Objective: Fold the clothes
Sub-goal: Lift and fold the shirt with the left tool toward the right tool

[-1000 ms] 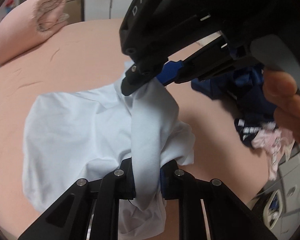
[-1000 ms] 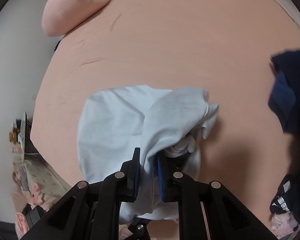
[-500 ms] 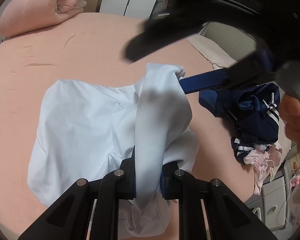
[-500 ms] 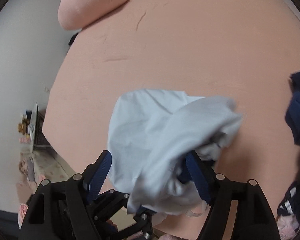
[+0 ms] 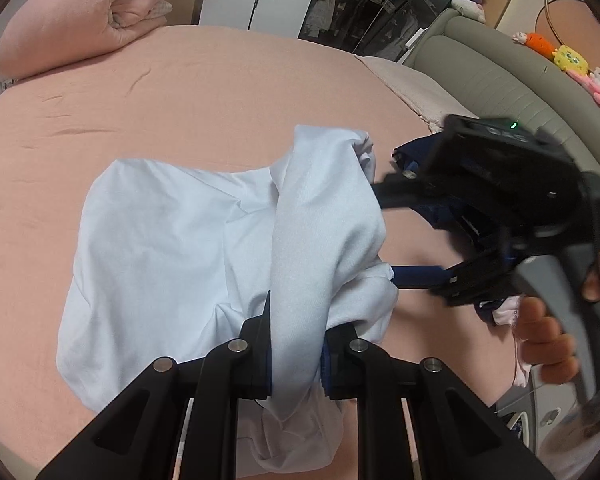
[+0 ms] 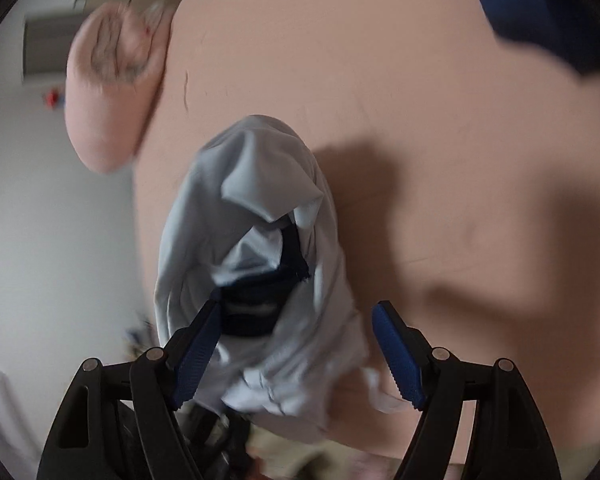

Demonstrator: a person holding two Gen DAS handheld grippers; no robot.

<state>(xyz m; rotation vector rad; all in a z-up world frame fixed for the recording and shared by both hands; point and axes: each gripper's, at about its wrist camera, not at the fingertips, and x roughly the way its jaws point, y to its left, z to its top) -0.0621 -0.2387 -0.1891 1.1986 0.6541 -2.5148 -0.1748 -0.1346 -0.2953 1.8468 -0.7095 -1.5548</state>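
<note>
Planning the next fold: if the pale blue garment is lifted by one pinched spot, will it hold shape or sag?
Probably sag: the pale blue garment drapes limply from the left gripper, shut on a bunched fold. It likely slips easily, hanging loose between the right gripper's open jaws.

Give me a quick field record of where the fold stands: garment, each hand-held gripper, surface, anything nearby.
garment: light blue shirt, partly spread, one section bunched and lifted
left hand-held gripper: shut on the lifted band of the shirt
right hand-held gripper: jaws just opened wide, fabric between the pads but not pinched
surface: pink bedsheet
nearby: navy clothes pile right of the shirt; rolled pink blanket at the far corner
</note>
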